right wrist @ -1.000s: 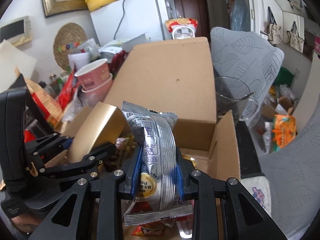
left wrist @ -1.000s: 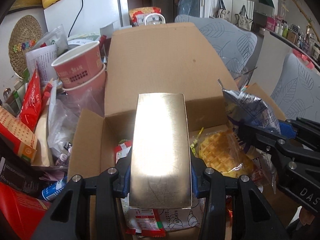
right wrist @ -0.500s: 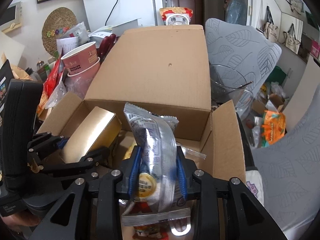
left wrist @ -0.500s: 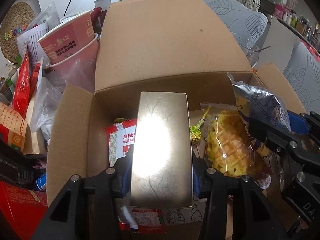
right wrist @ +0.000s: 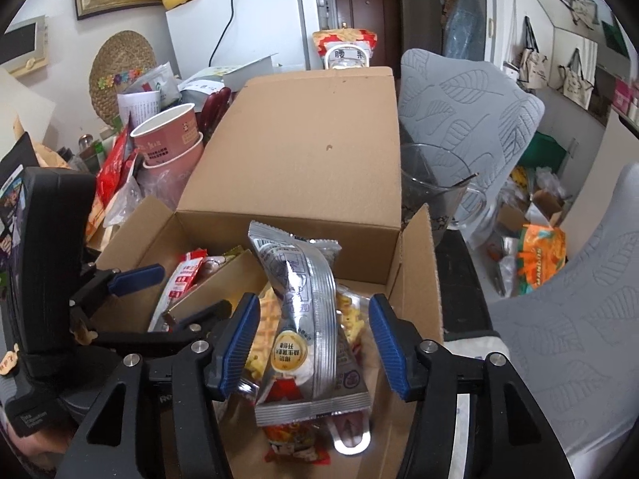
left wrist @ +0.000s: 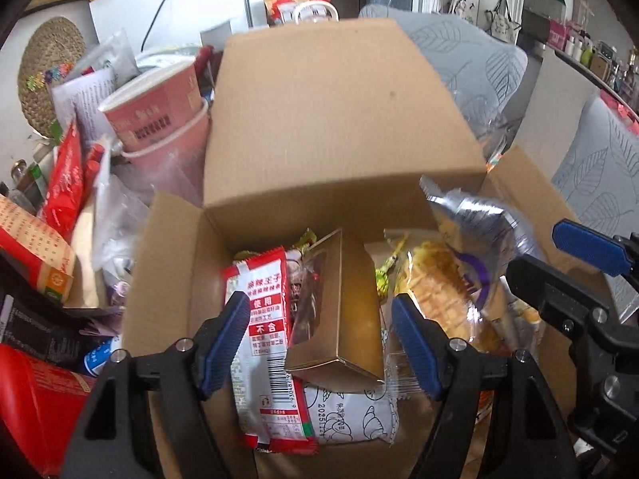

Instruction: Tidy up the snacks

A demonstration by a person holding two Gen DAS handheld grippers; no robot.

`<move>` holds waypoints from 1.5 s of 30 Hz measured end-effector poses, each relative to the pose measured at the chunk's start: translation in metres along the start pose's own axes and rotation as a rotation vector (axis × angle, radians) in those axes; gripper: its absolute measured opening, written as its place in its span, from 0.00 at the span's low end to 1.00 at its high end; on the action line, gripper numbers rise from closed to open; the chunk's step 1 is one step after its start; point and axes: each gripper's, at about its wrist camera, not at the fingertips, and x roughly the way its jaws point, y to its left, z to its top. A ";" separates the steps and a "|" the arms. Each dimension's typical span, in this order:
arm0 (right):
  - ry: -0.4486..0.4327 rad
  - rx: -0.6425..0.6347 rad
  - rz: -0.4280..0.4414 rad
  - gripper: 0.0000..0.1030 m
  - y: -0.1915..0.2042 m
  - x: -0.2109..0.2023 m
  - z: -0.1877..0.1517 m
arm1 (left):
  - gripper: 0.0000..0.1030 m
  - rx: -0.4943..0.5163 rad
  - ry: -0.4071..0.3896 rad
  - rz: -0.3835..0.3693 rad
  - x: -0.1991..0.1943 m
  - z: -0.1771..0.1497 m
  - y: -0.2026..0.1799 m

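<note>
Now that our left gripper (left wrist: 319,343) and right gripper (right wrist: 313,347) jaws have just been opening wide, gold box (left wrist: 339,311) and silver pouch (right wrist: 311,327) drop free into the cardboard box (right wrist: 295,151); both placements look done.

one cardboard box (left wrist: 327,119), two pink cups (left wrist: 155,107), two grippers (left wrist: 319,343).

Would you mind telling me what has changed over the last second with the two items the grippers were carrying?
Both were let go. The left gripper has just been opening; the gold box dropped onto the snacks in the cardboard box, tilted. The right gripper has just been opening too; the silver packet stands loose between its pads. Both grippers stayed over the box; the waffle pack stayed put.
</note>
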 end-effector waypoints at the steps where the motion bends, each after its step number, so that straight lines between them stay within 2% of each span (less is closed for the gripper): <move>1: -0.004 0.001 -0.004 0.55 0.000 -0.003 0.000 | 0.71 0.000 -0.004 -0.001 -0.003 0.001 0.000; 13: -0.079 -0.013 -0.006 0.55 0.006 -0.052 0.008 | 0.71 -0.011 -0.114 -0.008 -0.079 0.008 0.001; 23: -0.208 -0.011 -0.004 0.55 0.010 -0.118 0.010 | 0.71 -0.007 -0.213 0.010 -0.142 0.008 0.003; 34: -0.321 -0.037 -0.022 0.55 0.024 -0.190 -0.006 | 0.71 -0.007 -0.335 0.009 -0.219 -0.014 -0.001; 43: -0.397 -0.059 -0.032 0.55 0.039 -0.242 -0.031 | 0.71 0.001 -0.421 0.003 -0.275 -0.048 -0.001; 45: -0.413 -0.066 -0.030 0.59 0.042 -0.253 -0.040 | 0.75 -0.001 -0.433 -0.002 -0.283 -0.057 -0.001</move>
